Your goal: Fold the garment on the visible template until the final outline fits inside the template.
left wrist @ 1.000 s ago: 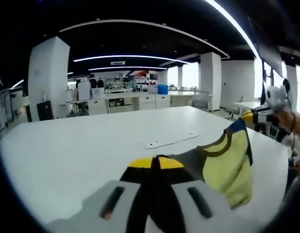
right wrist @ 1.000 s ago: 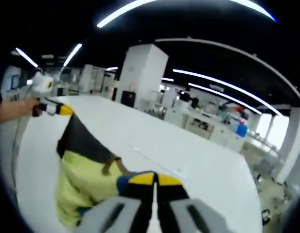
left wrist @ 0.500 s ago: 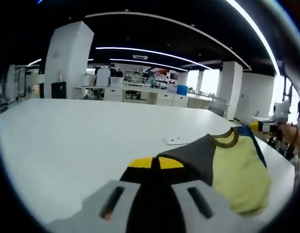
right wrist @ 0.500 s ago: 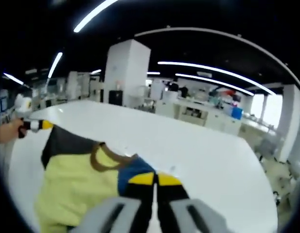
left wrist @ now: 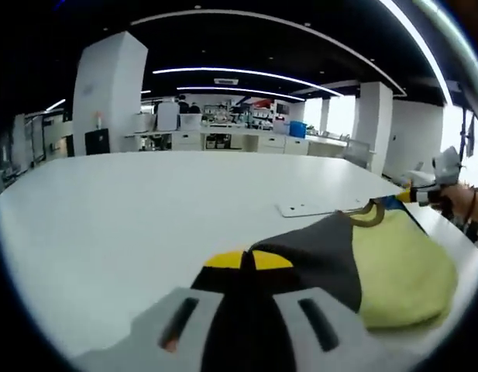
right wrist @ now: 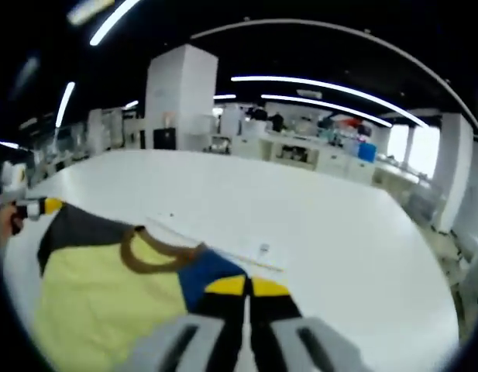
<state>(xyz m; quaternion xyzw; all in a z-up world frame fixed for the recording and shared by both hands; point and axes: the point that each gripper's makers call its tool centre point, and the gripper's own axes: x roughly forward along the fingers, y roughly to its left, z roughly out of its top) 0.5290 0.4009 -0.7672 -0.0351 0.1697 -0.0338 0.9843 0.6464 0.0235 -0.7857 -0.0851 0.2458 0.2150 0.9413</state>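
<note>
A small shirt with a pale yellow body (left wrist: 397,267), a dark grey shoulder (left wrist: 320,252), a blue shoulder (right wrist: 204,275) and a brown neckband (right wrist: 149,260) hangs stretched between both grippers above the white table (left wrist: 146,201). My left gripper (left wrist: 248,260) is shut on the grey shoulder. My right gripper (right wrist: 246,287) is shut on the blue shoulder. The right gripper (left wrist: 417,195) appears at the right edge of the left gripper view; the left gripper (right wrist: 41,207) appears at the left edge of the right gripper view. A thin white template sheet (left wrist: 320,207) lies flat on the table beyond the shirt.
The white table is wide, with its far edge (right wrist: 300,174) towards an office of white pillars (left wrist: 107,97), desks and shelves. A person's hand (left wrist: 459,205) holds the right gripper at the table's right side.
The shirt has come lower and spread flatter between the grippers, closer to the table. Both views have tilted down, and the template sheet now lies just behind the neckband.
</note>
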